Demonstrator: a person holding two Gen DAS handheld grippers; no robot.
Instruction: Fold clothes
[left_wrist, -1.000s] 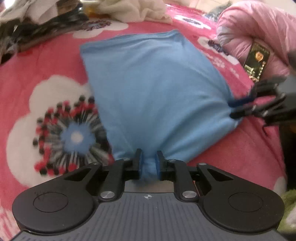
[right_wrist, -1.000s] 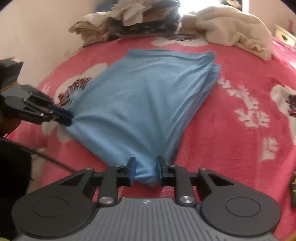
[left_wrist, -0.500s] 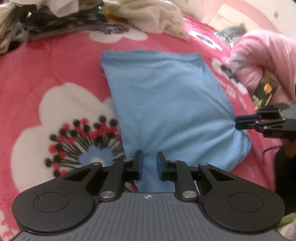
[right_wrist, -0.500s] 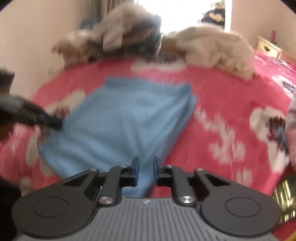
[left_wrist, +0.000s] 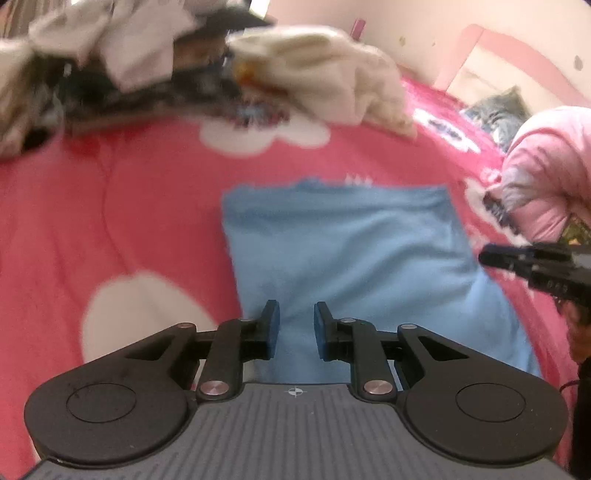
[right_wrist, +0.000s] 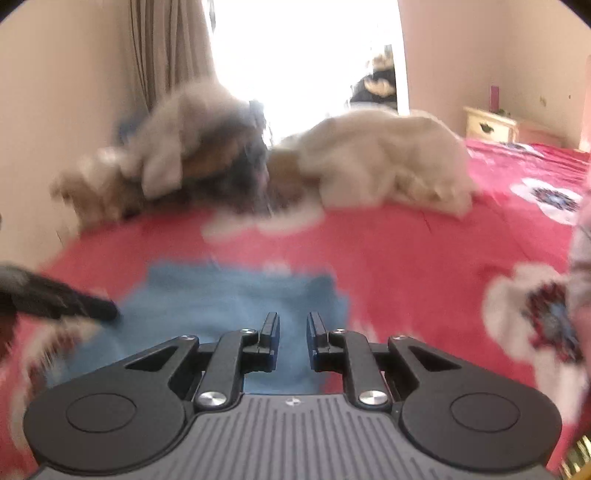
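The folded blue shirt (left_wrist: 343, 254) lay flat on the red bedspread (left_wrist: 110, 206); left gripper (left_wrist: 296, 325) and right gripper (right_wrist: 292, 334) hovered above the shirt's near edge, fingers released and empty.

We see cream walls (right_wrist: 74, 110) around a bed under a pink floral bedspread (left_wrist: 110, 229). Beige curtains (right_wrist: 166, 55) hang beside a window (right_wrist: 303, 55) so bright it washes out (nothing shows beyond it). A cream bedside cabinet (right_wrist: 487, 123) stands by the far wall, and a pink headboard (left_wrist: 517, 55) rises behind the bed.
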